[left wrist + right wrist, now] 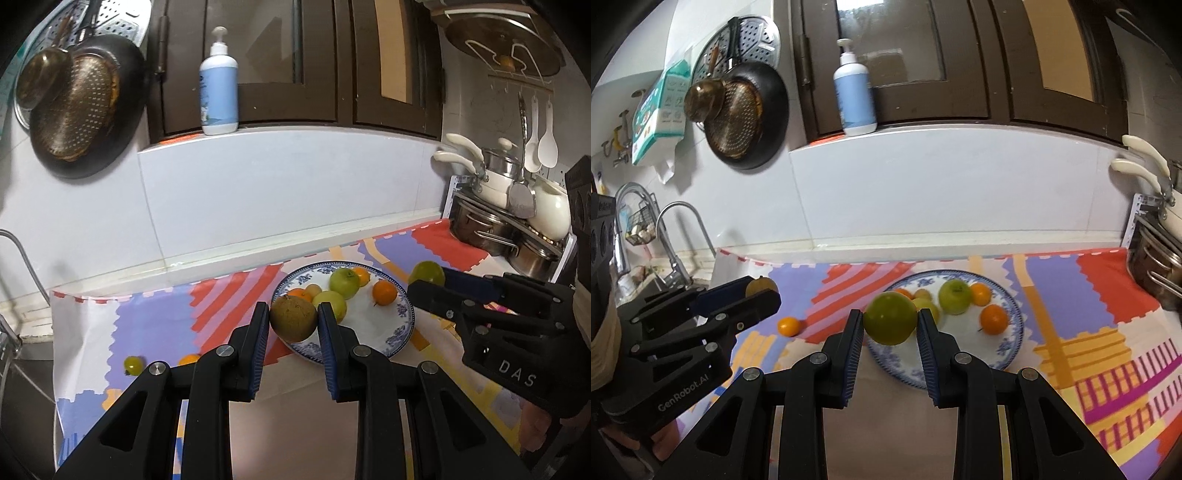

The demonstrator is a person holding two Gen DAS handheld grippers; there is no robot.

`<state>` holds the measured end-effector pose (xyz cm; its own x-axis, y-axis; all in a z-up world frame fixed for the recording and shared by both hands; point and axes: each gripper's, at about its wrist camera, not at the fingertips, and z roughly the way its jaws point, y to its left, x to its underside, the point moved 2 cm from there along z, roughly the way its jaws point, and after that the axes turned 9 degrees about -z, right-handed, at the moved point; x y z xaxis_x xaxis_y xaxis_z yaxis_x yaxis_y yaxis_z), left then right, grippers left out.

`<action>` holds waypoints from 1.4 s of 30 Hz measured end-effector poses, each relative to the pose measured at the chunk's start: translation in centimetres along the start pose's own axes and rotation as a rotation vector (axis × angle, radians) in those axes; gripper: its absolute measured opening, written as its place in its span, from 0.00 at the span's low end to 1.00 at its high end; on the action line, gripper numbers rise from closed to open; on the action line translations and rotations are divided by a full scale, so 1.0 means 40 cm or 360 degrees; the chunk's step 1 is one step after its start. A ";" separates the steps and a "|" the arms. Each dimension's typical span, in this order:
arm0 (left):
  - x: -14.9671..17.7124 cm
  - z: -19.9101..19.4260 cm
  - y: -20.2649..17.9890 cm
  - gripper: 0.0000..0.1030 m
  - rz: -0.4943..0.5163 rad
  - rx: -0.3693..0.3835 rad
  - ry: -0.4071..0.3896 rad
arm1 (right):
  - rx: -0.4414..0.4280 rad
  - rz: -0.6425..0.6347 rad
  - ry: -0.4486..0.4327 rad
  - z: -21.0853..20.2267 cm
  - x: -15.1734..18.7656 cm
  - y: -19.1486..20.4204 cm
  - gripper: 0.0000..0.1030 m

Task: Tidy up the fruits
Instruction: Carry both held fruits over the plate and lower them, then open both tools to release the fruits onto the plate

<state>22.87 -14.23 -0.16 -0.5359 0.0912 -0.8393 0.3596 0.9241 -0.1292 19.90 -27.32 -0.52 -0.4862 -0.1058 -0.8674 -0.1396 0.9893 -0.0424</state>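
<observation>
My left gripper (293, 319) is shut on a brown round fruit (293, 319) and holds it above the near left rim of a blue-and-white plate (400, 330). My right gripper (891, 323) is shut on a green round fruit (891, 323) above the plate (1015, 332). The plate holds a green apple (955, 296), oranges (993, 319) and yellow-green fruits. An orange (788, 326) lies on the mat left of the plate. A small green fruit (133, 364) lies on the mat at the left. The right gripper also shows in the left wrist view (428, 280), and the left gripper in the right wrist view (761, 291).
A colourful mat (1089, 295) covers the counter. A faucet and sink (676, 236) are at the left. Pots on a rack (495, 221) stand at the right. A soap bottle (218, 85) stands on the ledge. Pans (77, 110) hang on the tiled wall.
</observation>
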 end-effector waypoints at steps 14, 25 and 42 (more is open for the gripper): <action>0.012 0.155 -0.061 0.26 -0.0018 -0.0002 0.0139 | 0.0016 -0.0001 0.0080 0.089 0.014 -0.125 0.30; 0.039 0.283 -0.099 0.26 0.0050 0.0047 0.0283 | -0.0002 0.0050 0.0203 0.205 0.054 -0.186 0.30; 0.094 0.387 -0.120 0.26 0.0036 0.0088 0.0456 | -0.0026 0.0105 0.0383 0.301 0.125 -0.227 0.30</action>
<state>30.94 -24.06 -10.89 -0.7187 0.2198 -0.6597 0.4107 0.8998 -0.1475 29.13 -35.61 -10.46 -0.6857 -0.0641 -0.7251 -0.1139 0.9933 0.0199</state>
